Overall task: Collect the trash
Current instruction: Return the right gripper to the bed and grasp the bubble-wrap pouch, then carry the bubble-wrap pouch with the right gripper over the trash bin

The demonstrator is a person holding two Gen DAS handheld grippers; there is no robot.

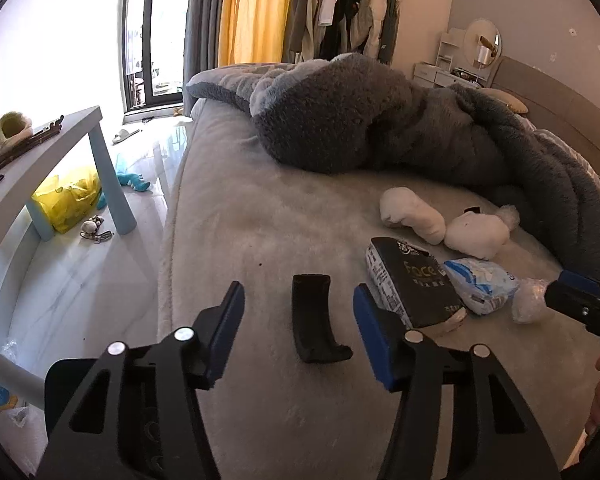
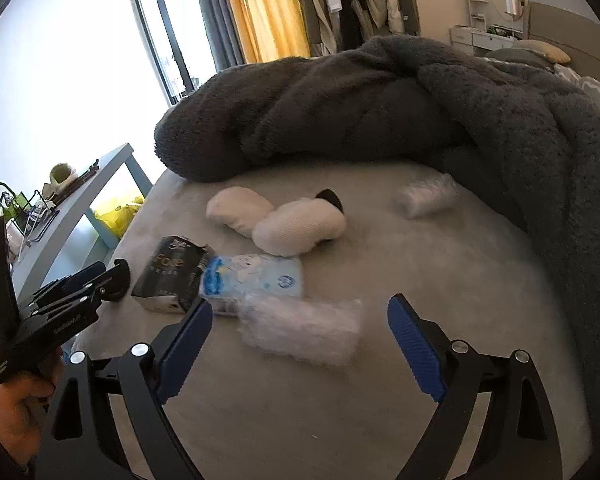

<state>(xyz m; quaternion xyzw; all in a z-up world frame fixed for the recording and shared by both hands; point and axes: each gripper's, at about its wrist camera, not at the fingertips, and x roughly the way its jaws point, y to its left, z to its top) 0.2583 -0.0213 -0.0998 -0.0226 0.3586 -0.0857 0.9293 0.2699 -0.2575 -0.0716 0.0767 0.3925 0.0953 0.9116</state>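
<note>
Nearby, a yellow bag (image 1: 69, 196) sits stuffed under the table (image 1: 40, 168); both tongs gape, gripping nothing.

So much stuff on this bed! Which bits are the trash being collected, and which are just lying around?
Likely trash:
- crumpled clear plastic wrap, between the open right gripper fingers
- blue-and-white plastic packet
- black "Face" tissue pack
- black curved plastic piece, ahead of the open left gripper

Just lying about:
- two white socks
- grey fleece blanket
- blue side table
</note>
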